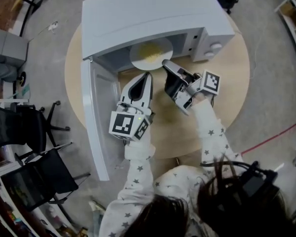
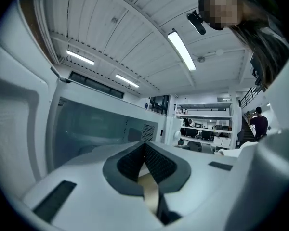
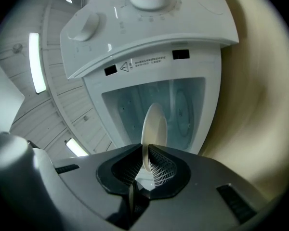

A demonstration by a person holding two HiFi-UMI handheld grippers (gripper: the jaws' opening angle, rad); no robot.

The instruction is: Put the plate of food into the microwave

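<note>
Grips the round white plate of yellow food (image 1: 149, 53) by its near rim with the right gripper (image 1: 166, 67), jaws closed tight on the thin edge, nothing else between them. Carries the plate about level at the mouth of the white box-shaped microwave (image 1: 153, 19), far half already under the roof of the cavity, near half out over the round pale wooden table (image 1: 227, 78). Hard to tell whether resting on the cavity floor or held just above it.

Keeps the left gripper (image 1: 146, 76) near the plate's near-left edge but apart from it, jaws closed to a point and holding nothing; only a strip of tabletop visible through the slit.

Lies straight ahead of the right fingers: plate first, then the open cavity beyond, so likely a plain forward push along the gripper's own line. No long axis to mind on a round plate; only level to keep, lest the food slide. Clearly the nearer hand, the right, and already on the job.

For room: plate narrower than the opening, with margin on both sides. On the left, the white door (image 1: 93, 117) swung fully out toward the person, just beside the left gripper. On the right, the panel with two white knobs (image 1: 214, 48), close to the right gripper's path, so probably the tighter side.
</note>
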